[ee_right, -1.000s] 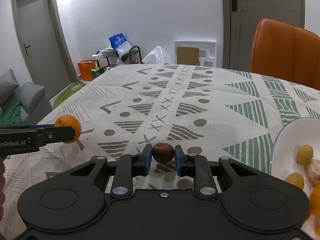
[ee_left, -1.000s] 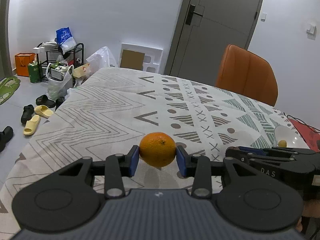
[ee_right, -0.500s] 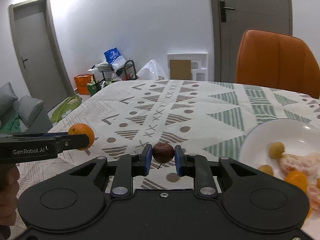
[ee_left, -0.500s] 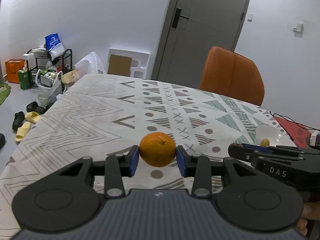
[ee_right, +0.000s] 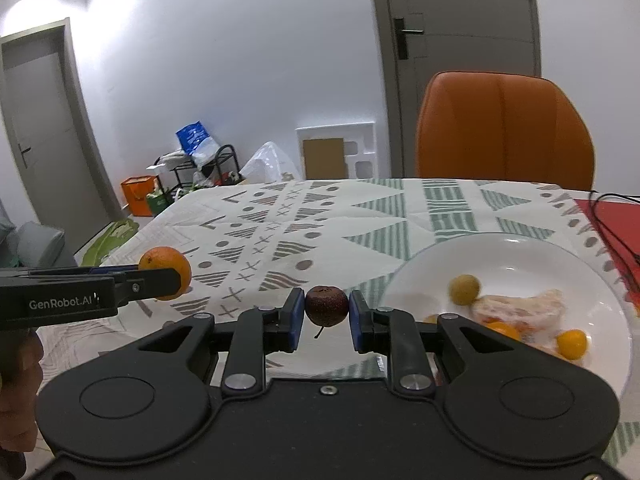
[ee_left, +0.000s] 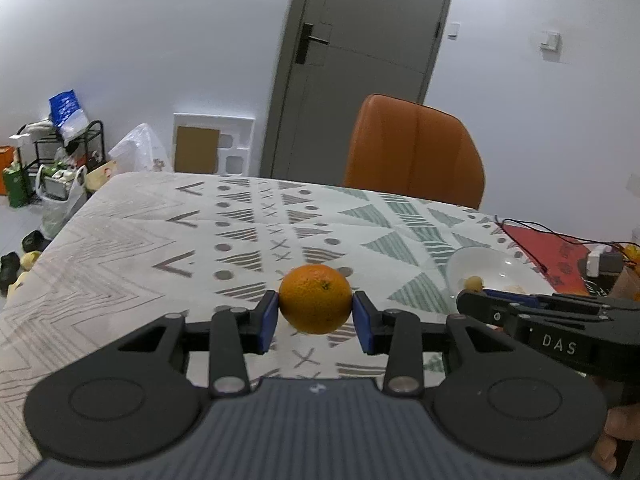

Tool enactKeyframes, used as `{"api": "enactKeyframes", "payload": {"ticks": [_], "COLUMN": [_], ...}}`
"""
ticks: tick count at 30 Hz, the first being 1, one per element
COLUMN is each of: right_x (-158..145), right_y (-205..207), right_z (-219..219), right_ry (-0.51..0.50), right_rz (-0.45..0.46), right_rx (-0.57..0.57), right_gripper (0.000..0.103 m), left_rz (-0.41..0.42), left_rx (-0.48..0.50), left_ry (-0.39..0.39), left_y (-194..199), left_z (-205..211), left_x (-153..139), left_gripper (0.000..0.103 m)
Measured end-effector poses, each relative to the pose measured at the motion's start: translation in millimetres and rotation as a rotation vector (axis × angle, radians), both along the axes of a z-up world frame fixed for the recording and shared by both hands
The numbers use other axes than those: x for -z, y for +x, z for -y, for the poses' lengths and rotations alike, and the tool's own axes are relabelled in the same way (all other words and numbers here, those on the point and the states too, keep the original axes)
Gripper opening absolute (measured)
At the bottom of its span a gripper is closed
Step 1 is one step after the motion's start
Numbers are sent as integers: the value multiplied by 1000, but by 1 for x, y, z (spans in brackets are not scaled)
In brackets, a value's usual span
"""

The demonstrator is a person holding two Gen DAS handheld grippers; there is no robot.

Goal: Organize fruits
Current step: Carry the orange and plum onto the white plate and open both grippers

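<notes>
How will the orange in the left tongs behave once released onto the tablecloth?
The orange is round, so it will probably roll. It looks firm: the left tongs leave no visible dent. The flat tablecloth may slow it.

dim cool indoor light | ceiling glow upper left | fisheye-bent edges | mild blur

orange fruit (ee_left: 315, 298) | white bowl (ee_right: 520, 256) | green-grey geometric tablecloth (ee_left: 160, 240)
</notes>
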State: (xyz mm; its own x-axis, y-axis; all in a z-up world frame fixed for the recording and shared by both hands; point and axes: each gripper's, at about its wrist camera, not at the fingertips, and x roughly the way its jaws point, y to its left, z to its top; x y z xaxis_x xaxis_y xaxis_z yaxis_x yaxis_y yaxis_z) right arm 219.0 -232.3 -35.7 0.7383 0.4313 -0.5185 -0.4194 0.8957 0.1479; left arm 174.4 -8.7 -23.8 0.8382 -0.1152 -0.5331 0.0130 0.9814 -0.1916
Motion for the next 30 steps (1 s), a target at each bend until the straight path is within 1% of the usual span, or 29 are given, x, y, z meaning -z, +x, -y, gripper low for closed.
{"api": "enactKeyframes", "payload": {"ticks": [18, 30], "right_x": [-1, 4], "right_y": [-11, -7], "right_z": [66, 105], "right_ry": [44, 55], "right_rz": [9, 13], "right_rx": [126, 207], "right_gripper": [22, 22], "left_rz": [9, 1], "left_rx": [109, 164], "left_ry": [12, 28], "left_y": [9, 19], "left_z": [56, 88], "left_x": [-3, -2], "left_gripper": [39, 39]}}
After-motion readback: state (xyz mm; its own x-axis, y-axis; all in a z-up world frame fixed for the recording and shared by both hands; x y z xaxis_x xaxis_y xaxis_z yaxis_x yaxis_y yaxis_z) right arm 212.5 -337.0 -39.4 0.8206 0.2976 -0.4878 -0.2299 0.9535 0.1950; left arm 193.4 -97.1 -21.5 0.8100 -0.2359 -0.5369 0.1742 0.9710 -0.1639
